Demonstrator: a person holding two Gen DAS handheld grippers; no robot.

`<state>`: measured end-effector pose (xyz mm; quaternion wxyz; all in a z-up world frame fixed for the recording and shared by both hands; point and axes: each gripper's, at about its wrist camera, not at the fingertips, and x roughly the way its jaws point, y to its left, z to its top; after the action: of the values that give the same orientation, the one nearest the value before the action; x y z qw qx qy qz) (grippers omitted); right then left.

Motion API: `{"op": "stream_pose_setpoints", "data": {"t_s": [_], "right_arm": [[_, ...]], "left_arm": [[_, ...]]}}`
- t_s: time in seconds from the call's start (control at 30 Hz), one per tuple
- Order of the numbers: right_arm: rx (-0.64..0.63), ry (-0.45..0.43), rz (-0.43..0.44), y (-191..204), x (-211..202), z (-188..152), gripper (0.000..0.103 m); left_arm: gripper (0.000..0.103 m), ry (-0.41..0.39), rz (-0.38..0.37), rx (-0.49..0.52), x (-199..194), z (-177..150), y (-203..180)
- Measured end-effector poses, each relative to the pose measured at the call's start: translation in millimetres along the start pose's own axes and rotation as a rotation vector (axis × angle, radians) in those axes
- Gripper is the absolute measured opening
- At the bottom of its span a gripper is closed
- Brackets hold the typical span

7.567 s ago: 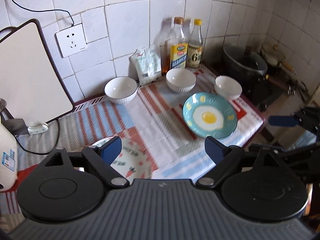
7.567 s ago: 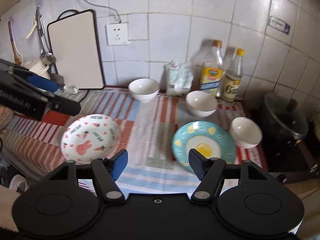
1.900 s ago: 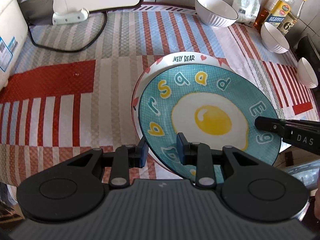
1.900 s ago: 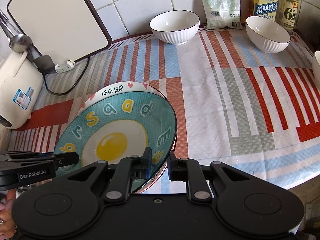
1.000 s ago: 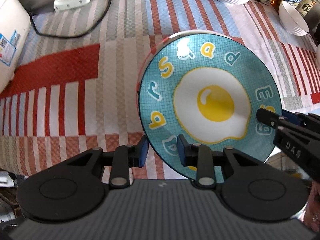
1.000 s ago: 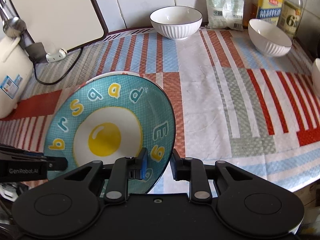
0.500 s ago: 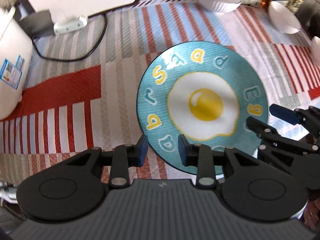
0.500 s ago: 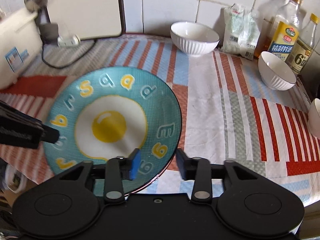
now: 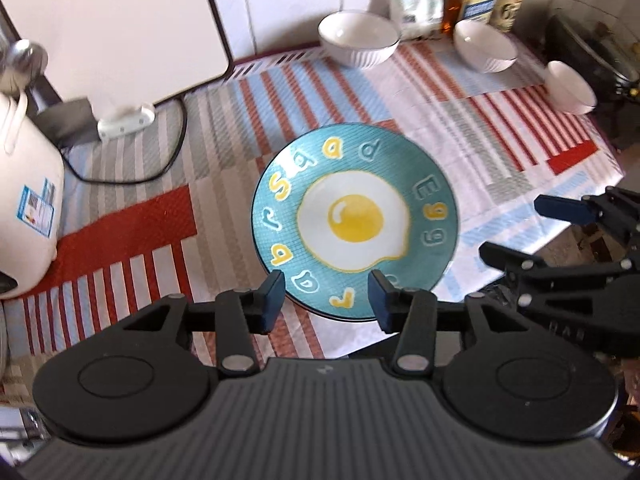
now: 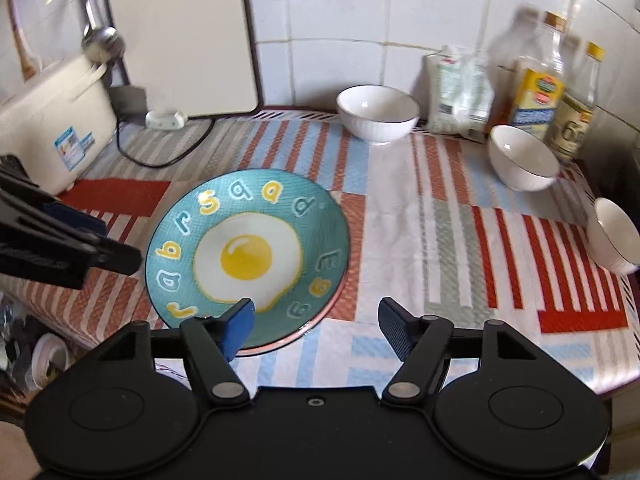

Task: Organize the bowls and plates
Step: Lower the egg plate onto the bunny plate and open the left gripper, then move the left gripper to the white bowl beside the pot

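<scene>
A teal plate with a fried-egg picture (image 9: 354, 216) (image 10: 248, 256) lies flat on the striped tablecloth, stacked on a pink-rimmed plate whose edge (image 10: 320, 316) shows under it. Three white bowls stand at the back and right: one (image 9: 359, 38) (image 10: 378, 114), a second (image 9: 485, 45) (image 10: 522, 158), a third (image 9: 570, 86) (image 10: 616, 236). My left gripper (image 9: 326, 300) is open and empty just above the plate's near edge. My right gripper (image 10: 316, 326) is open and empty, pulled back right of the plate.
A white cutting board (image 10: 180, 36) leans on the tiled wall. A rice cooker (image 9: 24, 208) with its cord stands at the left. A bag and two bottles (image 10: 536, 88) stand at the back right. A dark pot (image 9: 592, 44) sits beyond the cloth's right edge (image 9: 612, 160).
Both grippers opened, let go of the teal plate and drew back and up. The plate now rests flat on the pink-rimmed plate.
</scene>
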<state>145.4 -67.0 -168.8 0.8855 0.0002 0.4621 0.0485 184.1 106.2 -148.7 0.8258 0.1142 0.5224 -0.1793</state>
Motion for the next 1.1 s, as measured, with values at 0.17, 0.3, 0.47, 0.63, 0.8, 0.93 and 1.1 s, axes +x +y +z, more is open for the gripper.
{"op": "stream_pose_setpoints", "data": {"t_s": [0.17, 0.3, 0.47, 0.63, 0.8, 0.93, 1.1], "right_arm": [[0.024, -0.039, -0.055, -9, -29, 1, 0.083], [0.037, -0.095, -0.073, -21, -52, 4, 0.083], [0.043, -0.152, -0.088, -34, -83, 9, 0.085], [0.05, -0.188, -0.1, -46, -114, 11, 0.085], [0.041, -0.237, -0.113, -59, -143, 9, 0.085], [0.063, -0.303, -0.085, -79, -161, 4, 0.085], [0.062, -0.343, -0.091, -112, -171, -1, 0.085]], "left_arm": [[0.048, -0.053, -0.004, 0.036, -30, 2, -7], [0.055, -0.092, -0.004, 0.082, -53, 6, -17], [0.06, -0.131, 0.003, 0.138, -73, 11, -33], [0.063, -0.16, -0.021, 0.168, -87, 20, -51], [0.074, -0.191, -0.062, 0.194, -96, 30, -74], [0.078, -0.206, -0.054, 0.217, -97, 40, -101], [0.081, -0.248, -0.097, 0.203, -108, 59, -134]]}}
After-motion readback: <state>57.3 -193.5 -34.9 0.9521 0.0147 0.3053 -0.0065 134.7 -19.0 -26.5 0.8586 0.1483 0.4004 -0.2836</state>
